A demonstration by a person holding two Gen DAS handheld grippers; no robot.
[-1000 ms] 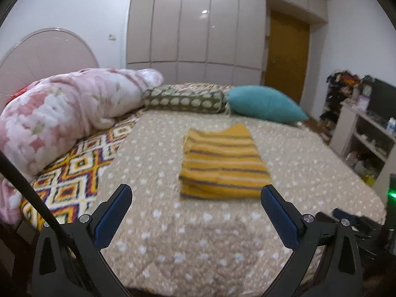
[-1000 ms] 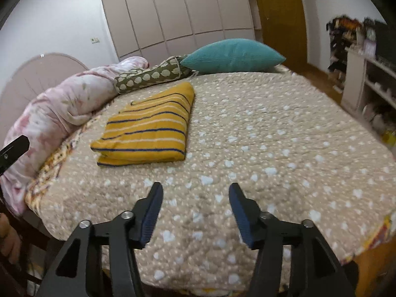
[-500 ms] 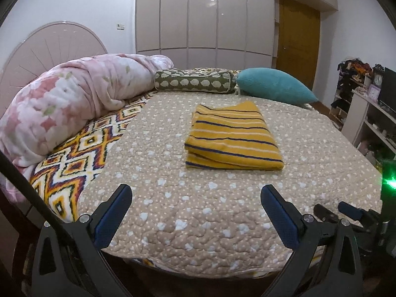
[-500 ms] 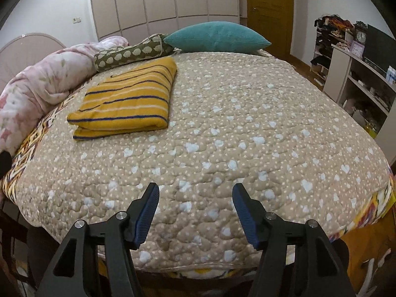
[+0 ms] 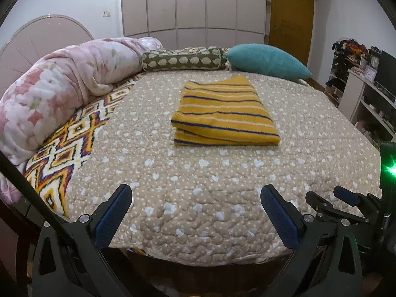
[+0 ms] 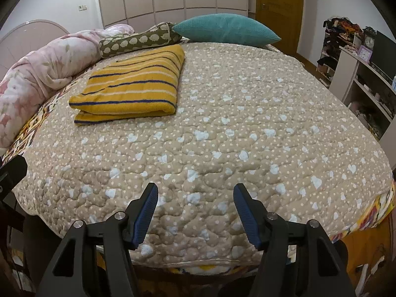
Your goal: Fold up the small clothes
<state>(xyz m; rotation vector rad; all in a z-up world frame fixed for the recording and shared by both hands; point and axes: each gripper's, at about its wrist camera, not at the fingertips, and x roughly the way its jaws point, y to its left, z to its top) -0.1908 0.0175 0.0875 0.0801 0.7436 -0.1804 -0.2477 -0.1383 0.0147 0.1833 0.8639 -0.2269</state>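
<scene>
While both grippers hang empty, folded striped garment (image 5: 224,113) lies on bed (image 5: 222,185).

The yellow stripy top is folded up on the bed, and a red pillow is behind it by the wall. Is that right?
Nearly. The pillow behind the folded yellow stripy top is teal, not red. The right wrist view shows it clearly, next to a green patterned bolster. The top does lie folded on the bed.

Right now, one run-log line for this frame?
garment: striped yellow cloth folded on quilt | left gripper: open, empty | right gripper: open, empty
</scene>
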